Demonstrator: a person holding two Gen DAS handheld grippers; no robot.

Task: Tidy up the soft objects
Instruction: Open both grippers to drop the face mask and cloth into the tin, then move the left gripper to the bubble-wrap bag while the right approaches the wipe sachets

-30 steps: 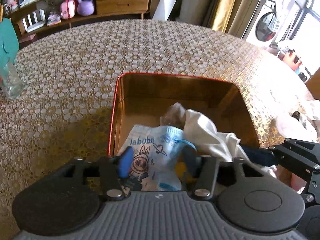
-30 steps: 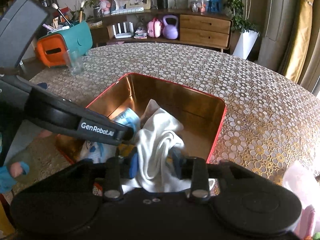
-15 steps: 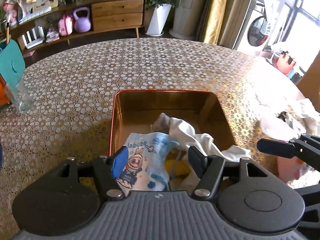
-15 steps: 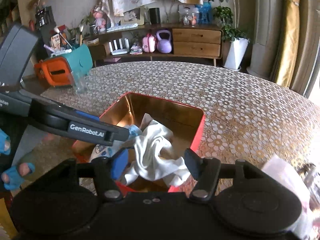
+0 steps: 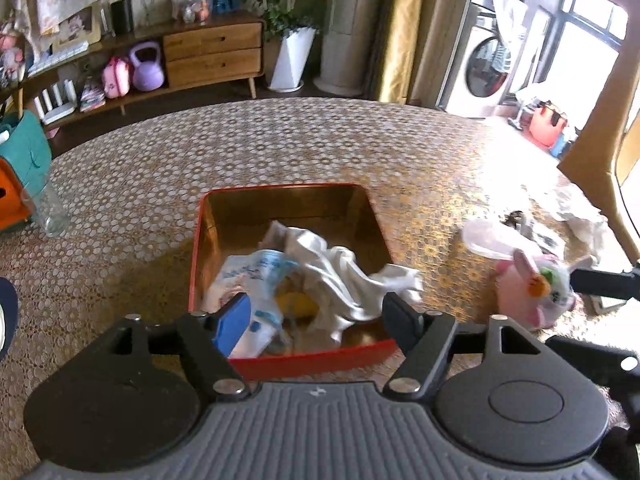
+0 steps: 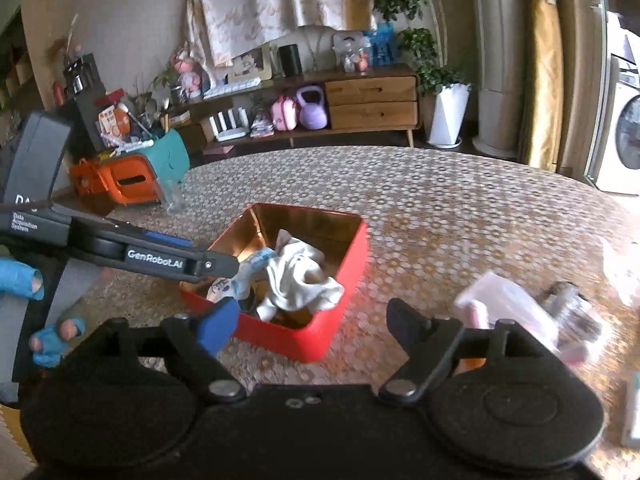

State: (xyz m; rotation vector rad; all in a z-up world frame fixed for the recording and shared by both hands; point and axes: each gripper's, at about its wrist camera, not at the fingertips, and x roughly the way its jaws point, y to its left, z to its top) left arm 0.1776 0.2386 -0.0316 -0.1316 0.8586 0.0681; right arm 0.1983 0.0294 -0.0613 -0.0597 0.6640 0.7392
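A red tin with a gold inside stands mid-table. In it lie a white cloth, a blue-printed white pouch and something yellow. My left gripper hovers above the tin's near edge with its jaws opening; no pad presses on anything. My right gripper hangs back from the tin, jaws opening wide and empty. The white cloth droops over the tin's near-right rim. A pink plush toy lies on the table to the right.
A clear plastic bag and crumpled white wrapping lie at the right. A drinking glass and an orange-and-teal box stand at the far left. A gloved hand holds the left gripper.
Both grippers drew back and up from the tin. The right jaws opened off the white cloth, which stays in the tin. The left jaws widened away from the pouch.
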